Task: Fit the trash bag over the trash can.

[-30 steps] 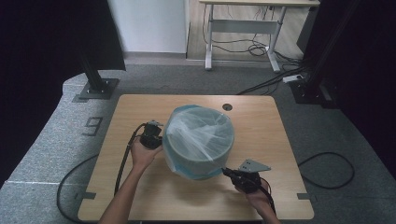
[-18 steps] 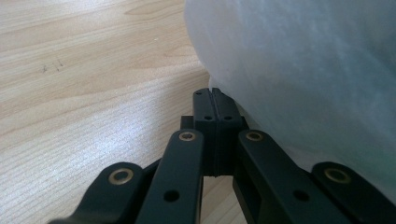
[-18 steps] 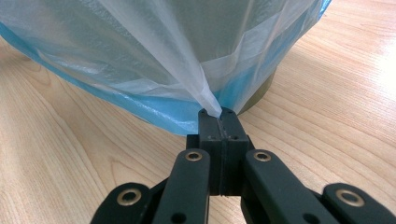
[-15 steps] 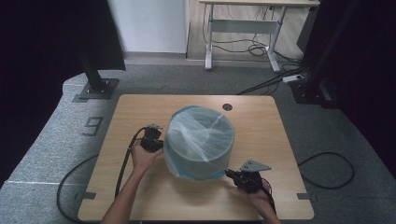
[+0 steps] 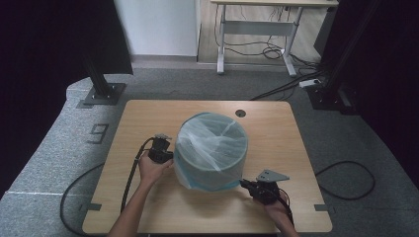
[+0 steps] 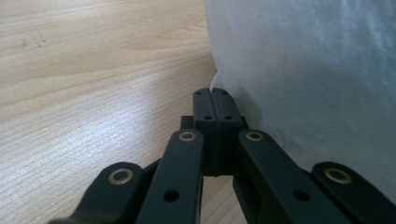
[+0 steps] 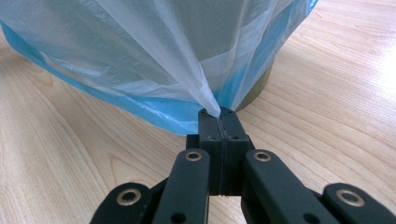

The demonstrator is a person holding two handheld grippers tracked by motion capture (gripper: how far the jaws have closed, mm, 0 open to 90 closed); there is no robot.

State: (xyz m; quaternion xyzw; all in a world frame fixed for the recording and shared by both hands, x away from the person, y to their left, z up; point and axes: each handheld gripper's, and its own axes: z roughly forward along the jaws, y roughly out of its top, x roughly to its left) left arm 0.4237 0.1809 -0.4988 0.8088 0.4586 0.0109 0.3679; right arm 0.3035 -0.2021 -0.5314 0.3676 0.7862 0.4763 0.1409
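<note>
Risk of tearing: thin translucent blue-white plastic bag (image 7: 154, 60) over round grey bin (image 5: 211, 150), film pulled taut into clamped-together tips of right gripper (image 7: 218, 116). Left gripper (image 6: 215, 100) likewise closed, apparently pinching film edge (hard to confirm). Harder outward pull could rip film or slide bin across light wooden table (image 5: 148, 118).

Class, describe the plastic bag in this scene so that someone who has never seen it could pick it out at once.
Start at the wooden table. At its middle stands a round bin, and the plastic bag is draped over it, covering its top and sides. It is the only thin, see-through film there, whitish with a blue lower edge, pinched by both grippers.
</note>
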